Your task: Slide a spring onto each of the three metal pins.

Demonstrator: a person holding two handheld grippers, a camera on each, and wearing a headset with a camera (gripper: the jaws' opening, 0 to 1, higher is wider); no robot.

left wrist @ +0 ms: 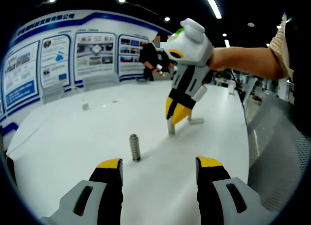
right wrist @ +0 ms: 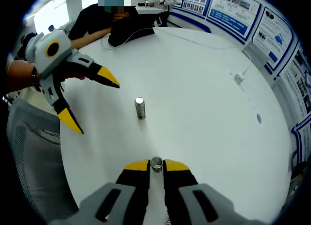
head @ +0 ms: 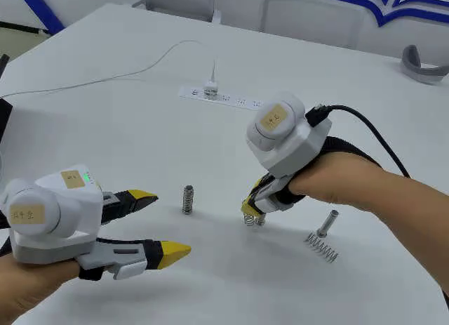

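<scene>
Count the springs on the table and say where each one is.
3. The first spring stands sleeved on the upright pin mid-table. The second spring sits between the right gripper's jaws. The third spring lies loose beside the bare pin. More may hide under the grippers.

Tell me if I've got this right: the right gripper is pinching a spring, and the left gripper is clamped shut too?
Not quite: the left gripper is open and holds nothing, as the left gripper view shows. The right gripper does pinch a spring.
</scene>
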